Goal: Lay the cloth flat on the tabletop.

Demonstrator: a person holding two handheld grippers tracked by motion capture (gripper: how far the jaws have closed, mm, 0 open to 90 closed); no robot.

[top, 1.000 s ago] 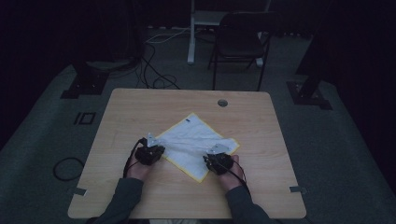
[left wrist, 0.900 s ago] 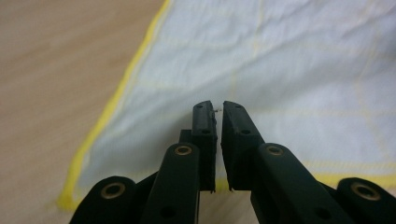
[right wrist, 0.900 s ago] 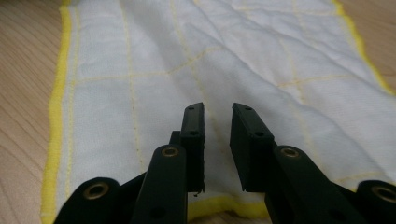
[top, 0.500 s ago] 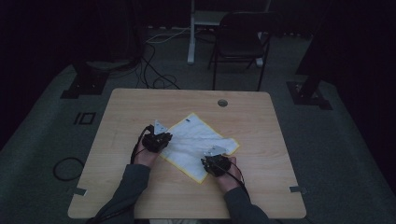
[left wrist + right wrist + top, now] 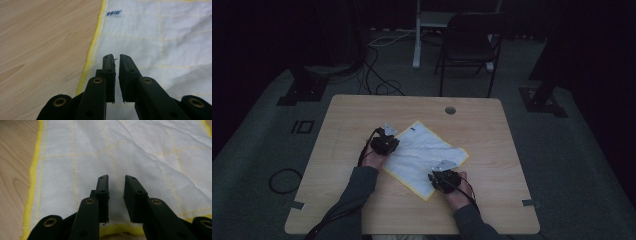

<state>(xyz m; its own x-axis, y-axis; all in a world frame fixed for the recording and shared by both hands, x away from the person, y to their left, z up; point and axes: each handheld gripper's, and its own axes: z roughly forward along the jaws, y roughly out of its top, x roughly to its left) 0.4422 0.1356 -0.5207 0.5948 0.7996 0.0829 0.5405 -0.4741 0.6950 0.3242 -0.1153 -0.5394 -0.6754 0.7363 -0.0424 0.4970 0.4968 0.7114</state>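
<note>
A white quilted cloth (image 5: 422,150) with a yellow border lies flat on the wooden table (image 5: 357,112), one corner pointing away. My left gripper (image 5: 387,139) hovers at its upper left edge. In the left gripper view the cloth (image 5: 162,37) runs ahead, a small blue label (image 5: 113,13) near its far corner. The left gripper (image 5: 117,58) has its jaws a thin slit apart, nothing between them. My right gripper (image 5: 444,170) sits over the cloth's near right edge. In the right gripper view that gripper (image 5: 116,178) is open above the cloth (image 5: 140,150), empty.
A round cable hole (image 5: 450,110) is in the table's far edge. A dark chair (image 5: 469,47) and a white stand leg (image 5: 417,35) are beyond the table, with cables (image 5: 377,65) on the grey floor. Bare wood (image 5: 45,37) lies left of the cloth.
My left gripper has moved away from me along the cloth's left edge, from the left corner toward the far corner. The right gripper has stayed in place.
</note>
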